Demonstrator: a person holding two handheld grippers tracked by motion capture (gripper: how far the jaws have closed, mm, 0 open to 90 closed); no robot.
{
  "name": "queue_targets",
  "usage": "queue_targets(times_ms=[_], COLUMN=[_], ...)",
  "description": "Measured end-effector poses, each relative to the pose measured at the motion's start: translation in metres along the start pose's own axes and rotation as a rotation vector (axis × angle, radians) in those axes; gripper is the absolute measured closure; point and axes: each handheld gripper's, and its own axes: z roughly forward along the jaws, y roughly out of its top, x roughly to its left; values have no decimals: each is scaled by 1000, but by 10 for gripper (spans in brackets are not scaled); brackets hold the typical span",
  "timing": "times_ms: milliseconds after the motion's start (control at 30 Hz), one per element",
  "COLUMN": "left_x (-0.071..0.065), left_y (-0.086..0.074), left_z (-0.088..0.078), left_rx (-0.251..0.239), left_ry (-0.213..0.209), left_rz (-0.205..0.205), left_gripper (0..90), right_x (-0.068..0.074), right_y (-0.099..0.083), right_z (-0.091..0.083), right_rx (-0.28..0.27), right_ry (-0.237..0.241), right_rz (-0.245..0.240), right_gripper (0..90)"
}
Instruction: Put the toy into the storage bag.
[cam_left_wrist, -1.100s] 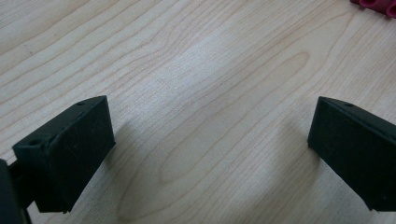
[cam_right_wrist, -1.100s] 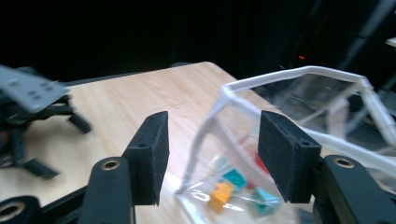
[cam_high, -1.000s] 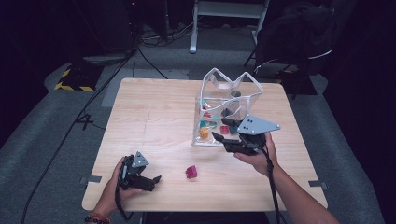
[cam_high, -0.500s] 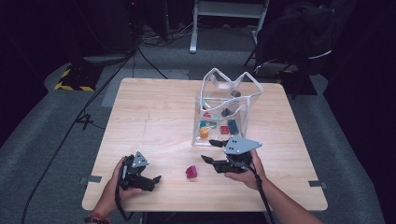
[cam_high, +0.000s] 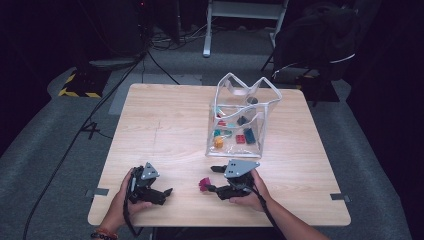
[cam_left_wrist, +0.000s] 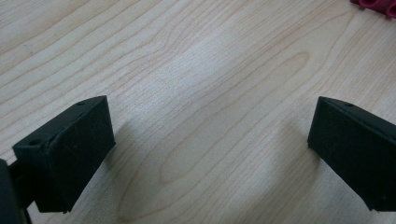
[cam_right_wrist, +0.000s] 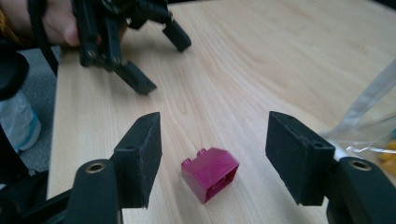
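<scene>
While both grippers' fingers stand apart, the clear bag (cam_high: 243, 117) holds coloured bricks (cam_high: 244, 137).

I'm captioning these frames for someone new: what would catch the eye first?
The magenta toy brick, alone on the pale wooden table, lies between the open jaws of the right gripper. Behind it stands a clear plastic bag holding more coloured bricks. The left gripper rests open near the table's front edge.
</scene>
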Motion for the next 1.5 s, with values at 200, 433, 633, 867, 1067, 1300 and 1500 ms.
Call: queue_targets(times_ms=[200, 433, 633, 867, 1067, 1300, 1500], left_x=[0, 0, 0, 0, 0, 0, 0], left_y=[0, 0, 0, 0, 0, 0, 0], left_z=[0, 0, 0, 0, 0, 0, 0], left_rx=[0, -1, -1, -1, -1, -1, -1], left_ry=[-2, -2, -2, -2, -2, -1, -1], left_rz=[-2, -2, -2, -2, -2, -2, -2], left_gripper=[7, 7, 7, 7, 7, 7, 7], right_x=[-4, -14, -13, -9, -5, -5, -6], right_y=[-17, -31, -32, -30, -30, -32, -34], right_z=[24, 36, 43, 46, 47, 44, 41], right_rx=[76, 90, 100, 117, 129, 122, 120], right_ry=[14, 17, 43, 34, 15, -4, -11], right_rz=[18, 86, 75, 49, 4, 19, 33], right_gripper=[367, 358, 346, 421, 496, 590, 591])
